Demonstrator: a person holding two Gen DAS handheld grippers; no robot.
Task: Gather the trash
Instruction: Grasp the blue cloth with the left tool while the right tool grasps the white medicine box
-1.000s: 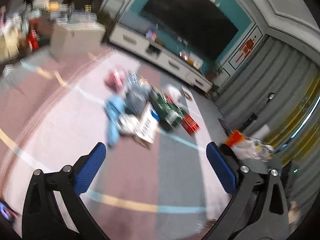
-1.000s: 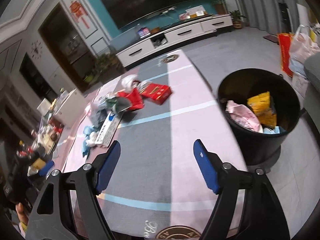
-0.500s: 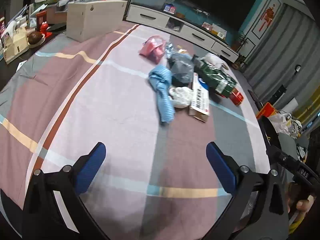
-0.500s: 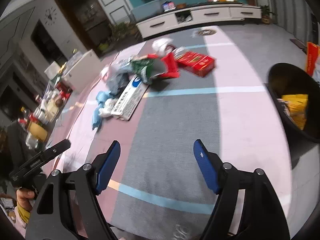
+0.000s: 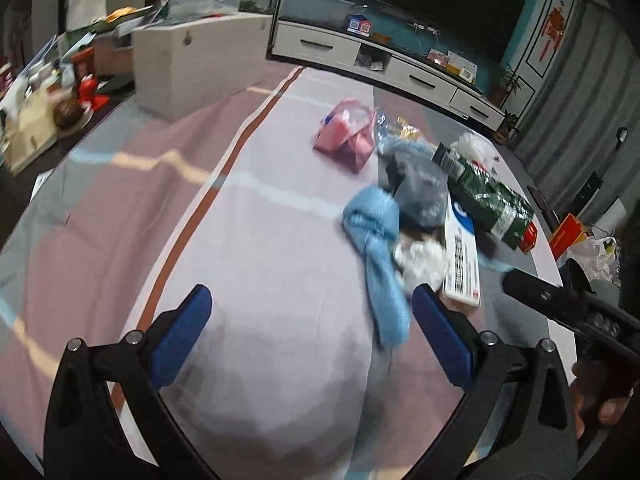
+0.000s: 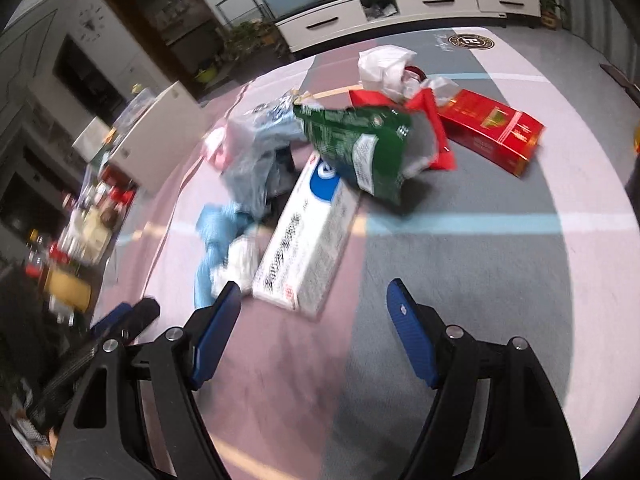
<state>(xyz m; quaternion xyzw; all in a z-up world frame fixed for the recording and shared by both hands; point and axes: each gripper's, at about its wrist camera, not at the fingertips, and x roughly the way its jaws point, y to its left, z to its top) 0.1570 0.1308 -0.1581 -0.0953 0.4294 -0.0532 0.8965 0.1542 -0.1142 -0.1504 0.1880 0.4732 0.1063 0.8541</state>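
The cloth (image 5: 248, 248) over the table is pale pink with broad grey panels, crossed by thin light-blue and cream lines and one brown stripe. Near its far right side lies the trash: a pink bag (image 5: 347, 139), a translucent grey-blue bag (image 5: 416, 192), a sky-blue rag (image 5: 378, 256), a white wad (image 5: 422, 262), and a white box (image 6: 308, 240) with grey print and a blue round mark. The foil bag (image 6: 360, 144) is dark green with white lettering. Behind it sit a red wrapper (image 6: 434, 128), a red box (image 6: 492, 128) with gold print, and a white bag (image 6: 384, 64). Both grippers are black with blue pads (image 6: 410, 340).
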